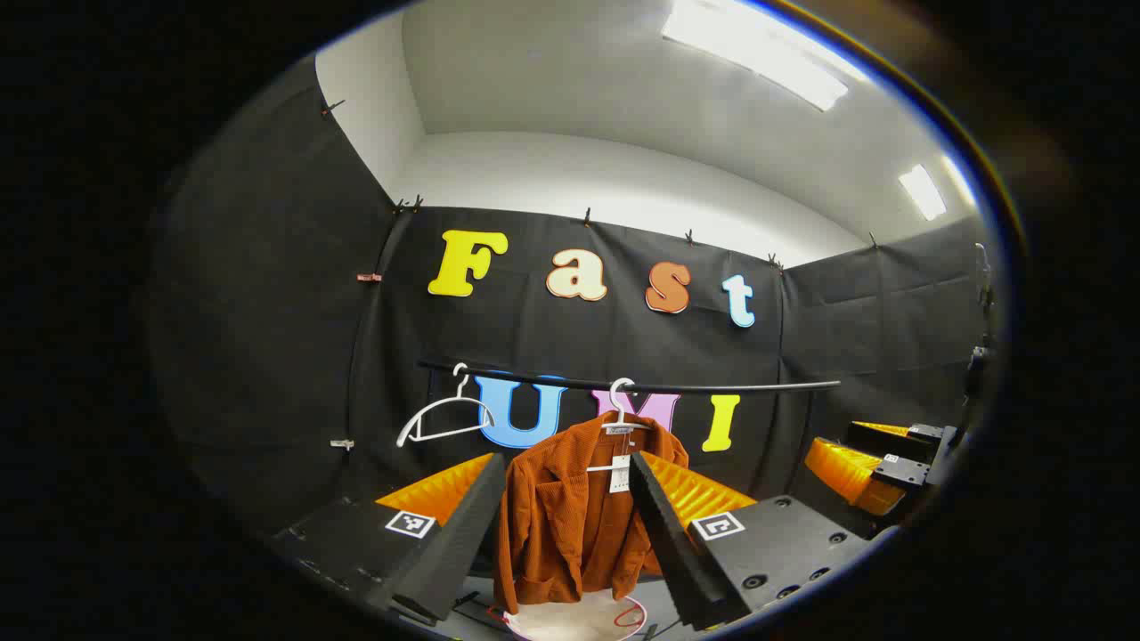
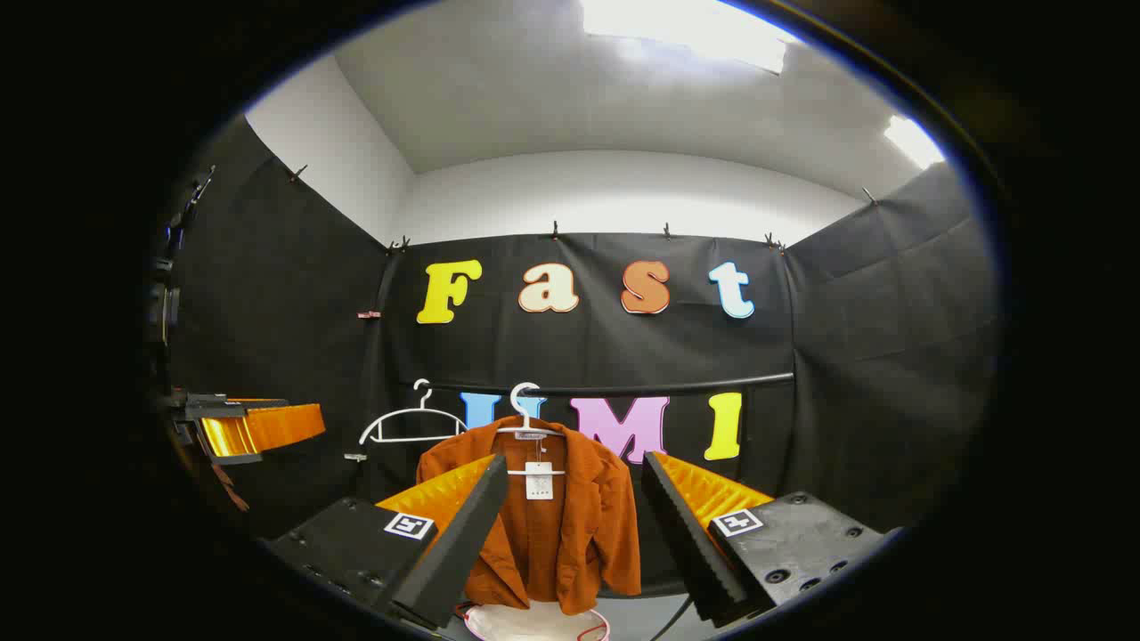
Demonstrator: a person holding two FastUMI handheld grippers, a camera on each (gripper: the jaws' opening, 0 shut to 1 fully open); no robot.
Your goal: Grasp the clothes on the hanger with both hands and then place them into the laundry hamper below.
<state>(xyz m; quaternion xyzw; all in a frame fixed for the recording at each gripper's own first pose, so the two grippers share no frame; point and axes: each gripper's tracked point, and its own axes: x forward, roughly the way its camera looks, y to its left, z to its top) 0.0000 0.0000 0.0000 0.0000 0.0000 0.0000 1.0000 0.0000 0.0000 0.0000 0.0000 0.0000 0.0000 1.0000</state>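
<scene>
A: While the jacket hangs on its white hanger from the rail, how much of the job would you call done?

B: None that I can see. The left tool has its fingers spread wide, nothing between them, with the jacket framed in the gap but well beyond the tips.

A: And the other one?

B: The right tool is the same: open, empty, pointed at the jacket from short of it.

A: Where's the hamper?

B: Directly below the jacket; its pale round rim peeks out under the hem. An empty hanger hangs beside the jacket on the rail.

A: So what's left?

B: Everything, I'd judge: reach in, grip with both, lift off, lower in.
</scene>
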